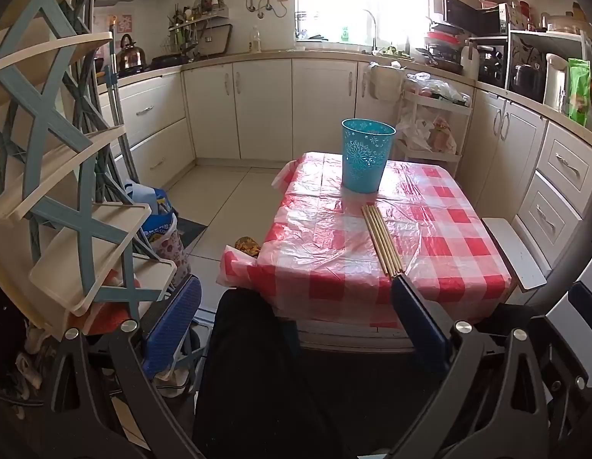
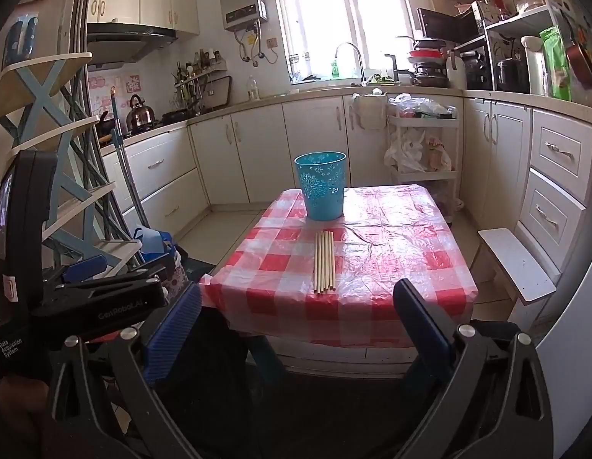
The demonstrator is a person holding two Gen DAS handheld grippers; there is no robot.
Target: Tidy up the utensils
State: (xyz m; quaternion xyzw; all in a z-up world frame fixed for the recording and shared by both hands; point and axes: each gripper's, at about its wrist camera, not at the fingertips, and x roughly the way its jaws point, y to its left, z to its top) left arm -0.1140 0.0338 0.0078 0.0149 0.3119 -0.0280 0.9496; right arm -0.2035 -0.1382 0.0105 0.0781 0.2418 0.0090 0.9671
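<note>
A home kitchen. Cream cabinet doors (image 2: 257, 153) run under an L-shaped counter toward 12 o'clock, with a curved chrome sink tap (image 2: 351, 57) below a bright window (image 2: 334, 15). At 10 o'clock sits a steel kettle (image 2: 140, 114) under a range hood (image 2: 131, 38); at 2 o'clock, a black microwave oven (image 2: 475, 63). A grey wall-mounted water heater (image 2: 242, 0) hangs above.

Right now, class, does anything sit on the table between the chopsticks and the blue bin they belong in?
Nothing visible does. The bundle of pale wooden chopsticks lies flat on the red-checked plastic tablecloth, and only bare cloth separates it from the upright turquoise perforated plastic bin.
</note>
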